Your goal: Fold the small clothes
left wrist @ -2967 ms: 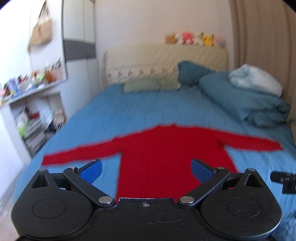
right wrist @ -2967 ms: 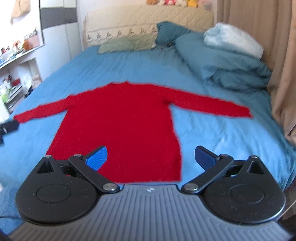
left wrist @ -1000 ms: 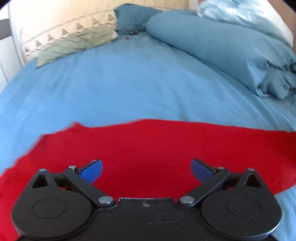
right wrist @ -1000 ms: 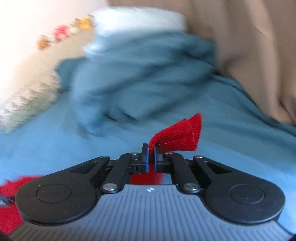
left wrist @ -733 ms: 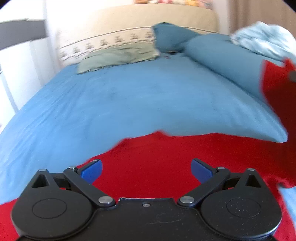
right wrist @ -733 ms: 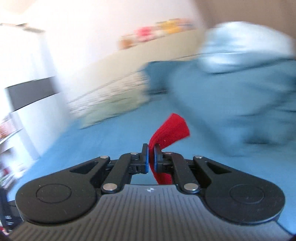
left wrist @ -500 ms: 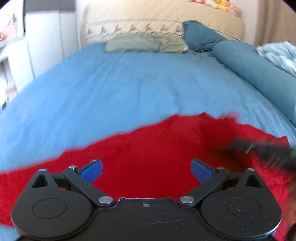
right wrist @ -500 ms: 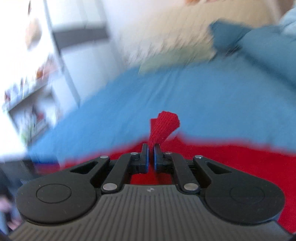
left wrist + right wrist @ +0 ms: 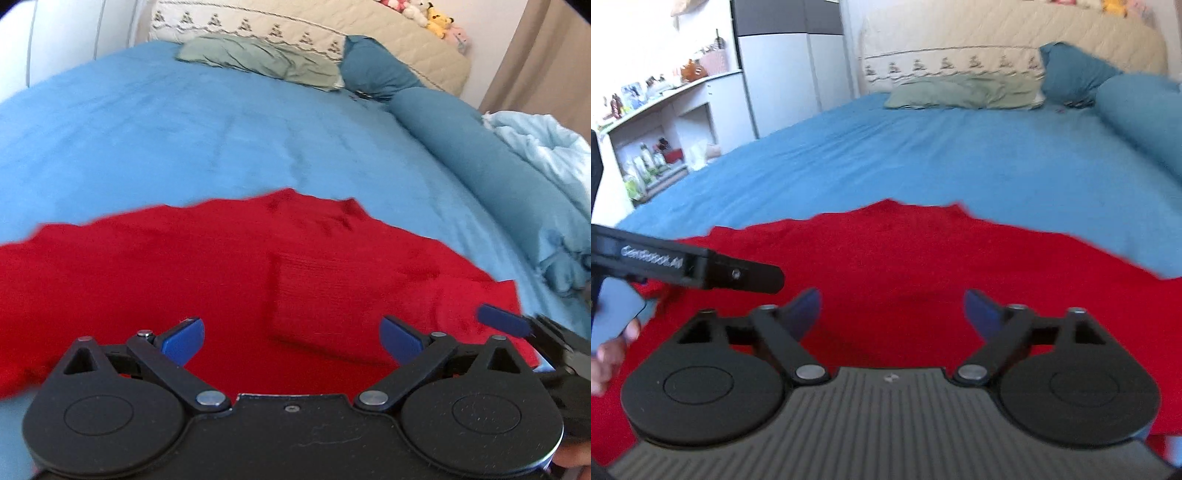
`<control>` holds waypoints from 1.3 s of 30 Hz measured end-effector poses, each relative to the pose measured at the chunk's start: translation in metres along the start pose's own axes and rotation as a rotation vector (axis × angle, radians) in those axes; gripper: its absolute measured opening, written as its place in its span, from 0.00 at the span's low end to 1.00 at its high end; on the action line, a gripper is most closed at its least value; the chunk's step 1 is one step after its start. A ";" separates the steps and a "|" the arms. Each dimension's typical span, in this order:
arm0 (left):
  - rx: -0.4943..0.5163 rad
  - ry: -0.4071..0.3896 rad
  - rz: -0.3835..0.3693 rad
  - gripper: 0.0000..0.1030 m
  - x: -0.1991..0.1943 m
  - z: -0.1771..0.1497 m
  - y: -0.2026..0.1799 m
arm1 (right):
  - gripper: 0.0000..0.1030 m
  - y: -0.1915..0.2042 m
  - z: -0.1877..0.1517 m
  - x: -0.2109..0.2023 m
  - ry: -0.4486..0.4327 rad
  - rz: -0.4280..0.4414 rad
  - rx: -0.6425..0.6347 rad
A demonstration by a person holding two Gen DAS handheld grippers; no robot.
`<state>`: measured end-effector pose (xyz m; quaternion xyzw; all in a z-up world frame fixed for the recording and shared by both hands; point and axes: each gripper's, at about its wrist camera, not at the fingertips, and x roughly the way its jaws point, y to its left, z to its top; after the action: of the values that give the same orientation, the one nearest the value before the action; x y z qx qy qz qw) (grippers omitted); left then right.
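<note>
A red knit sweater [image 9: 221, 266] lies flat on the blue bed sheet [image 9: 184, 129]. Its right sleeve is folded across the body, with the ribbed cuff [image 9: 325, 291] lying on top near the middle. My left gripper [image 9: 291, 339] is open and empty just above the sweater's body. My right gripper [image 9: 892, 314] is open and empty over the same sweater [image 9: 923, 258]. One blue fingertip [image 9: 498, 320] of the right gripper shows at the right edge of the left wrist view. The left gripper's side [image 9: 701, 266] shows at the left of the right wrist view.
A green pillow [image 9: 258, 59] and a dark blue pillow [image 9: 376, 74] lie by the beige headboard [image 9: 369, 29]. A rolled blue duvet [image 9: 498, 177] and a pale blanket [image 9: 546, 144] run along the right. White shelves [image 9: 657, 133] stand left of the bed.
My right gripper carried the sleeve cuff leftward over the sweater's body, then opened and let it go. The sleeve now lies folded across the body. The left gripper stayed open.
</note>
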<state>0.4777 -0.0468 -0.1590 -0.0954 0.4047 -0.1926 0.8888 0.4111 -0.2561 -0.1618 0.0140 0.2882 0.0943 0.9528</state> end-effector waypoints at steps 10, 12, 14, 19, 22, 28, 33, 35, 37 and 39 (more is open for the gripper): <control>-0.015 0.029 0.055 0.75 0.028 -0.019 -0.027 | 1.00 -0.069 -0.053 -0.083 0.006 -0.150 0.066; -0.025 0.022 0.050 0.74 0.029 -0.021 -0.030 | 1.00 -0.076 -0.062 -0.088 0.005 -0.160 0.083; 0.003 0.016 0.070 0.69 0.034 -0.021 -0.036 | 1.00 -0.079 -0.067 -0.088 0.003 -0.176 0.093; 0.035 -0.017 0.129 0.03 0.050 -0.005 -0.044 | 1.00 -0.085 -0.074 -0.078 0.017 -0.255 0.127; 0.029 -0.094 0.128 0.04 0.042 0.007 -0.046 | 1.00 -0.084 -0.073 -0.068 0.037 -0.351 0.109; 0.077 -0.346 0.165 0.04 -0.022 0.036 -0.042 | 1.00 -0.085 -0.063 -0.047 0.007 -0.437 0.071; 0.063 -0.379 0.252 0.04 -0.047 0.030 0.004 | 1.00 -0.090 -0.053 -0.030 0.026 -0.464 0.054; 0.018 -0.340 0.265 0.04 -0.044 0.019 0.026 | 1.00 -0.096 -0.050 -0.024 0.044 -0.471 0.063; -0.026 -0.298 0.271 0.04 -0.038 0.003 0.044 | 1.00 -0.102 -0.052 -0.021 0.071 -0.514 0.049; -0.054 -0.287 0.286 0.04 -0.040 -0.012 0.057 | 1.00 -0.110 -0.056 -0.024 0.091 -0.545 0.037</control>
<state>0.4600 0.0215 -0.1584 -0.0871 0.2882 -0.0378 0.9529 0.3795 -0.3704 -0.2042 -0.0507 0.3257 -0.1704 0.9286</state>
